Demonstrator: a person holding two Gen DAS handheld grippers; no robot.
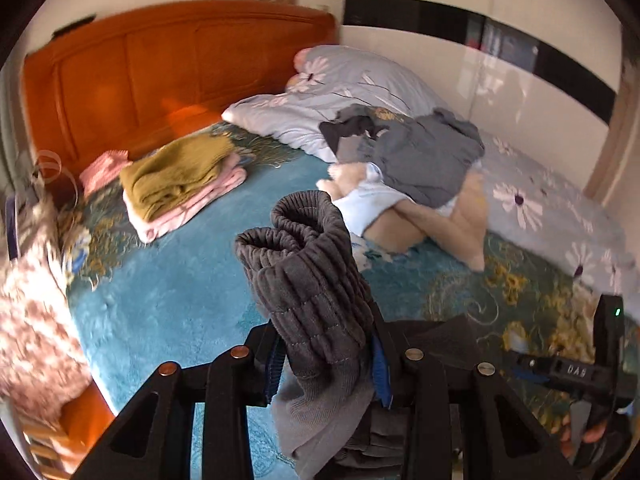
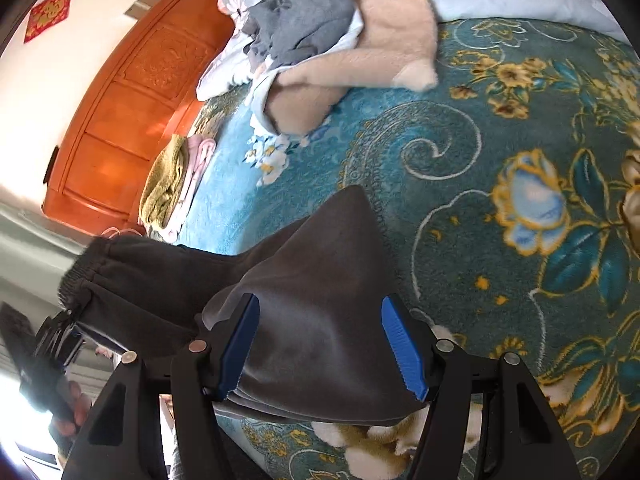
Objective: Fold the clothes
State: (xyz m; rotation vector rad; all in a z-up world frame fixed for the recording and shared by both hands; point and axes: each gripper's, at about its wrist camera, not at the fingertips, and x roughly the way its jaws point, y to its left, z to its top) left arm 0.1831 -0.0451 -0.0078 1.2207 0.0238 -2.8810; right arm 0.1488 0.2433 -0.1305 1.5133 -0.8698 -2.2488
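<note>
Left wrist view is showing the left gripper point(image 1: 326, 364) pinching the dark pants point(image 1: 308, 264) waistband, while the right gripper point(image 2: 320, 354), jaws wide apart, is straddling them stretching toward nine o'clock.

Dark grey trousers point(image 1: 316, 280); teal floral blanket point(image 2: 500, 152).

An orange wooden headboard point(image 1: 168, 68) is seen behind a teal floral blanket point(image 1: 172, 288); a red paper decoration point(image 2: 49, 13) is fixed to the wall.
</note>
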